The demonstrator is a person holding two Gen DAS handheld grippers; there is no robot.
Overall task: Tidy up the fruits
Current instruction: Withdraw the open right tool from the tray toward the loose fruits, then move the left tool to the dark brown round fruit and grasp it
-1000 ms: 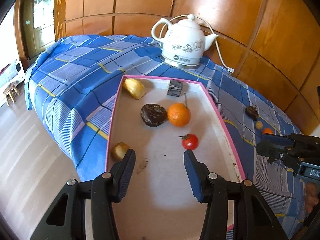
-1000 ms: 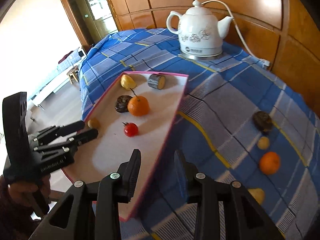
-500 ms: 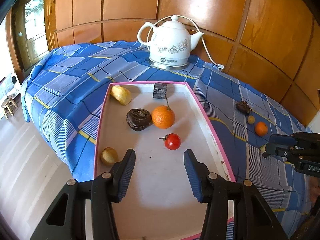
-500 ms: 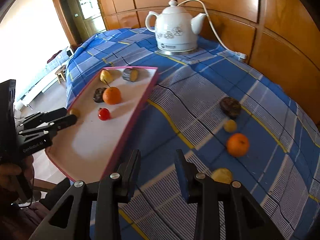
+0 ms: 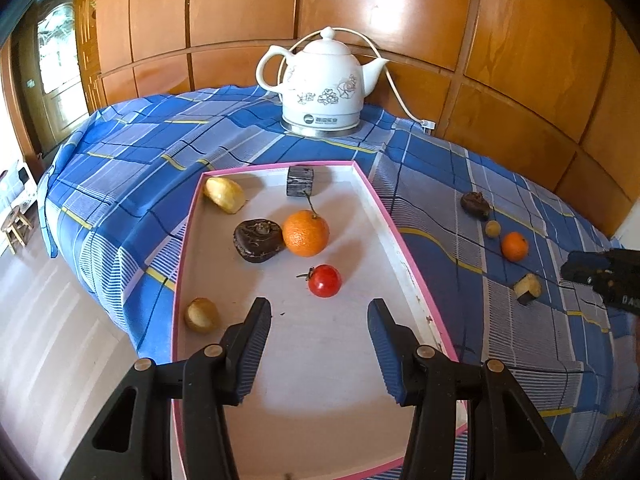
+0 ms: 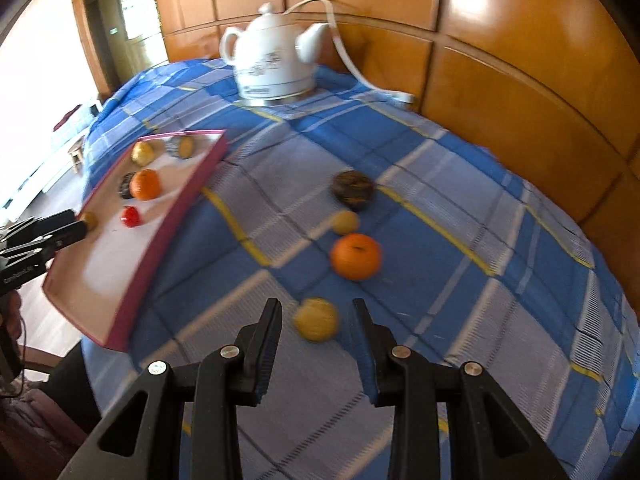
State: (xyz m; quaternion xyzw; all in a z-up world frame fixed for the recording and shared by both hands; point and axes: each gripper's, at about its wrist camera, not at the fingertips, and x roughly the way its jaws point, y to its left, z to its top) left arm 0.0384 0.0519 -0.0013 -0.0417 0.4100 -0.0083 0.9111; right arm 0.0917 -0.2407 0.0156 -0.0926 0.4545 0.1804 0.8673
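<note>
Right wrist view is smearing with motion blur; the yellow fruit [image 6: 316,319] on the cloth [image 6: 460,280] is hard to identify. Right gripper [image 6: 316,322], jaws apart and empty, is now hovering over it, having swung away from the tray [image 6: 132,304]. Left gripper [image 5: 319,322], spread and empty, is hanging over the tray's fruits.

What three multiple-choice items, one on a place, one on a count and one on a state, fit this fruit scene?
1. Where does the small red tomato lie?
A. inside the pink-rimmed white tray
B. on the blue checked cloth
C. beside the white ceramic kettle

2. How many pieces lie in the tray?
A. four
B. six
C. eight

3. How do the jaws of the right gripper stand?
A. clamped on the orange
B. open, with the yellowish piece just ahead
C. holding the kettle

Key: 1 A, it rests on the tray's white floor. 2 B, the left wrist view shows six. 3 B, a gap shows on each side.
</note>
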